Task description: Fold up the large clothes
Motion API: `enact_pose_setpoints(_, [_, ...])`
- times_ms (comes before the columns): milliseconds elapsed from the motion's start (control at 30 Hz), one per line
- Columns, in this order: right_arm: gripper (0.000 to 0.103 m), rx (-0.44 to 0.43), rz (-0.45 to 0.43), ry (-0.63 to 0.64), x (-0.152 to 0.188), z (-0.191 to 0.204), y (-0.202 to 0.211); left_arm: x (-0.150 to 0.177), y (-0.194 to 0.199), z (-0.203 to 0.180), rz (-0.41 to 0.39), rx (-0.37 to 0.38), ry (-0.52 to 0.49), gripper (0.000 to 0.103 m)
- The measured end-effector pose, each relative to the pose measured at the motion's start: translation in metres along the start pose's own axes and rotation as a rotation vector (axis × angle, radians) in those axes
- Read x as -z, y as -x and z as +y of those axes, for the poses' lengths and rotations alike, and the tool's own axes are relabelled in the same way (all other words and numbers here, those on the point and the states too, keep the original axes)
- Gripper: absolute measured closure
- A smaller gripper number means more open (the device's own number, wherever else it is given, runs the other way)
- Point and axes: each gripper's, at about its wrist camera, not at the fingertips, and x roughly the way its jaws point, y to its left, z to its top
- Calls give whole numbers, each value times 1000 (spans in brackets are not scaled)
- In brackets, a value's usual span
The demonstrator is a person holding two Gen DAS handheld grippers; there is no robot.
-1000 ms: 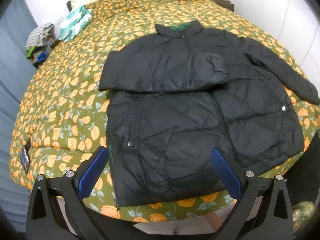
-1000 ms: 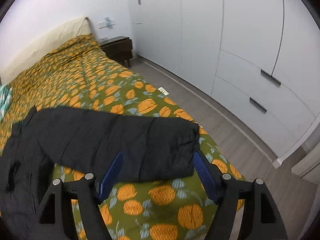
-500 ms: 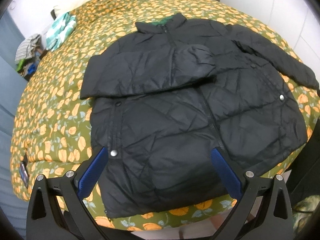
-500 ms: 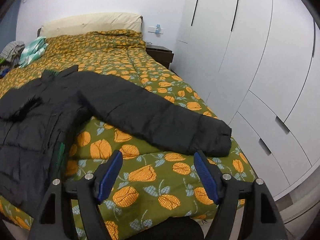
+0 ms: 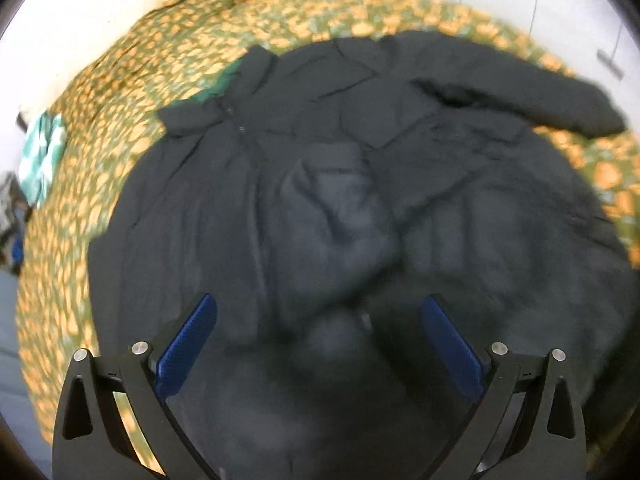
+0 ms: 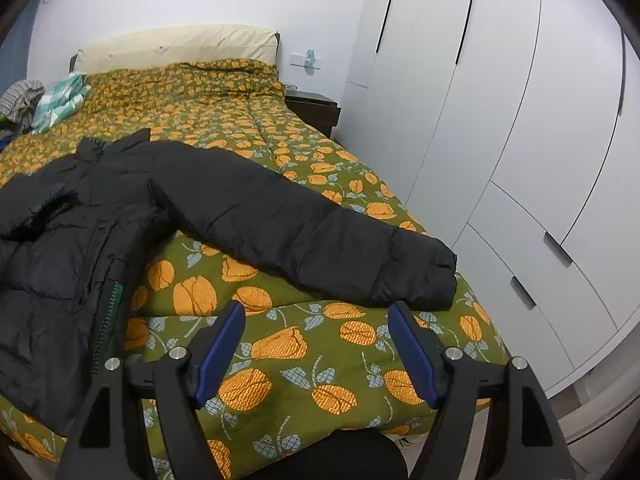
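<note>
A black puffer jacket lies front-up on the bed, its collar toward the headboard. One sleeve is folded across the chest. The other sleeve stretches out to the right, its cuff near the bed's right edge. My left gripper is open and empty, close above the jacket's lower body; this view is blurred. My right gripper is open and empty above the bedspread, just short of the cuff.
The bed has a green bedspread with orange flowers. A green-and-white cloth and more clothes lie at the head end on the left. White wardrobes stand close on the right, a dark nightstand beside the headboard.
My left gripper has moved down and forward over the jacket, which now fills its view. My right gripper has swung from the wardrobe side to face the outstretched sleeve and headboard.
</note>
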Motion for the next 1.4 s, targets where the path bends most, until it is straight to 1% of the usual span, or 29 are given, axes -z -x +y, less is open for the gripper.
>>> enact_pose_setpoints(33, [28,0,-4,10,0,2,1,-11,-23,-1,42,-8,2,1])
enact_pose_setpoints(67, [28,1,-11,21,-1,4,2,-16,-39,1,74,0,13,2])
enact_pose_setpoints(100, [28,2,-17,28,0,5,3,-18,-52,5,98,37,36,23])
enact_pose_setpoints(133, [28,4,-24,36,0,6,5,-18,-58,10,111,62,63,64])
enact_pose_setpoints(167, [28,5,-31,45,0,8,6,-16,-61,16,117,48,100,79])
enact_pose_setpoints(200, [28,5,-36,49,0,8,7,-12,-57,27,96,58,146,93])
enact_pose_setpoints(233, [28,3,-39,52,1,8,8,-9,-50,35,72,86,175,96])
enact_pose_setpoints(267, [28,3,-39,53,1,8,8,-3,-39,46,44,110,212,96])
enact_pose_setpoints(367, [28,11,-30,45,-1,8,5,22,12,83,-68,63,292,96])
enact_pose_setpoints(433, [28,14,-31,40,-1,7,6,38,43,110,-123,19,347,96])
enact_pose_setpoints(533, [28,17,-35,38,-1,7,8,74,93,169,-195,-62,475,96])
enact_pose_setpoints(600, [28,16,-33,39,-1,7,7,112,119,215,-227,-131,582,96])
enact_pose_setpoints(667, [28,14,-29,44,-1,7,7,150,131,249,-228,-196,676,96])
enact_pose_setpoints(733, [28,13,-29,51,-1,8,8,197,133,287,-202,-250,804,95])
enact_pose_setpoints(833, [28,10,-36,61,0,9,10,259,119,328,-139,-333,967,91])
enact_pose_setpoints(867, [28,10,-37,63,0,10,10,291,109,345,-99,-352,1053,90])
enact_pose_setpoints(900, [28,9,-39,65,1,10,11,314,103,352,-68,-366,1113,86])
enact_pose_setpoints(933, [28,8,-41,67,1,10,12,336,95,358,-34,-373,1171,83])
enact_pose_setpoints(967, [28,9,-42,67,1,10,12,356,90,361,-6,-376,1221,83])
enact_pose_setpoints(1033, [28,9,-47,67,1,10,14,384,90,357,26,-406,1270,85])
enact_pose_setpoints(1067, [28,9,-50,67,2,10,14,390,91,354,30,-406,1280,85])
enact_pose_setpoints(1100, [28,8,-53,67,2,10,15,397,92,348,28,-400,1289,80])
enact_pose_setpoints(1133, [28,8,-54,67,2,11,15,400,95,343,23,-390,1293,70])
enact_pose_setpoints(1167, [28,8,-54,68,3,11,15,403,99,331,8,-374,1292,62])
enact_pose_setpoints(1200, [28,7,-53,67,3,11,14,401,101,324,-3,-369,1289,47])
enact_pose_setpoints(1233, [28,5,-52,67,3,11,15,398,105,309,-25,-358,1279,38])
enact_pose_setpoints(1267, [28,3,-54,65,3,11,15,394,106,302,-40,-343,1269,35])
enact_pose_setpoints(1400, [28,4,-54,65,3,10,15,366,106,261,-103,-202,1194,31])
